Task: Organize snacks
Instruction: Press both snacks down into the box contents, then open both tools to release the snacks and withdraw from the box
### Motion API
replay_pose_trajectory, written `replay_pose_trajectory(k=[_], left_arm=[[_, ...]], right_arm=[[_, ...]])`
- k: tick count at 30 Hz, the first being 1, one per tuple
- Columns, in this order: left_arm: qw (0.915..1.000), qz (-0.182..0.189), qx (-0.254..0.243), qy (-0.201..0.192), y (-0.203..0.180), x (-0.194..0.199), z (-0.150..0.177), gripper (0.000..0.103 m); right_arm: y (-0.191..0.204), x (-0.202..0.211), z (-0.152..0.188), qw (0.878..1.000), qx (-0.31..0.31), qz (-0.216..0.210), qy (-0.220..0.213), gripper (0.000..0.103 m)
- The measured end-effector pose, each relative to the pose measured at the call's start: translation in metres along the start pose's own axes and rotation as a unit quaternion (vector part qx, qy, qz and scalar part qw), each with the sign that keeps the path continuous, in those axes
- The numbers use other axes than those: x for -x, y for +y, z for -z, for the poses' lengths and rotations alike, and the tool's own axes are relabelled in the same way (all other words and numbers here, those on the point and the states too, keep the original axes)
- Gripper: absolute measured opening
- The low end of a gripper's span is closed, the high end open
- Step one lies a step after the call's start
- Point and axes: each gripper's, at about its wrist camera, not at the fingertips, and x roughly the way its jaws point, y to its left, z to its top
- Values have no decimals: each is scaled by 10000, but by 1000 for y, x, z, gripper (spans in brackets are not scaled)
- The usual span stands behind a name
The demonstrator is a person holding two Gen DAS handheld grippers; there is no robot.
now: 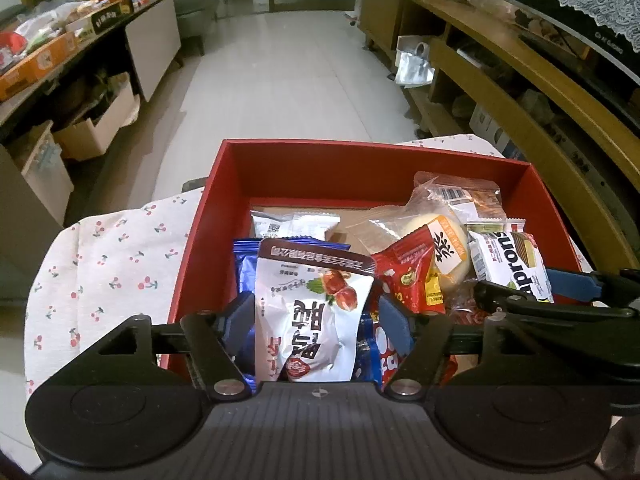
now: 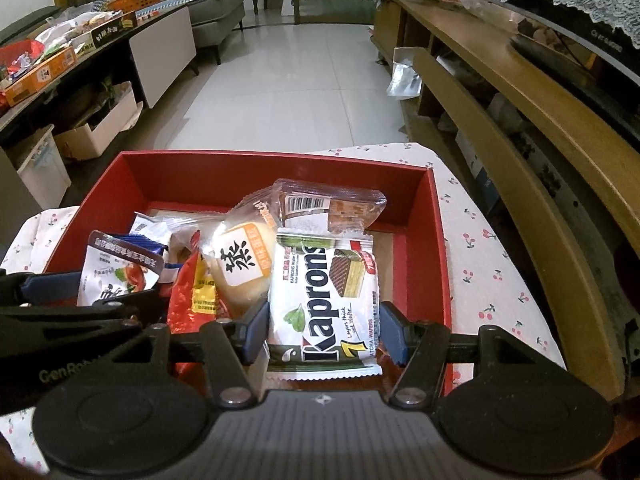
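"Kaprons" and "Matcha Wafers" are printed on the white and green plastic wafer packet (image 2: 324,304). "GenRo", cut off, is read on the black plastic gripper arm (image 2: 68,374).

Cherry-print cloth (image 2: 480,248) under box; wooden shelving (image 2: 520,92) right; grey sofa (image 2: 216,12) far.

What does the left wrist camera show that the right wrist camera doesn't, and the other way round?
Left wrist only: the left claw with a pad either side of the white date packet. Right wrist only: the right claw clamping the Kaprons wafer pack. Both: the red box, orange-labelled bun and red packet.
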Motion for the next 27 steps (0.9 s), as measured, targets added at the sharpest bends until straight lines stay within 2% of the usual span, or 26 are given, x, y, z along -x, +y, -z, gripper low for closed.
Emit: replay_pose_trajectory(k=[10,22,27], left_arm=[[9999,53,31,-145,3,16,3,81],[9995,89,65,-297,5,35,9,84],[9994,3,11,-339,4,41,15,87]], right_arm=[[-1,21,6,9999,-20,-56,-139,65],[-4,38,13,9995,-104,-133,-269,70],[-6,50,19,9993,-135,-147,-314,71]])
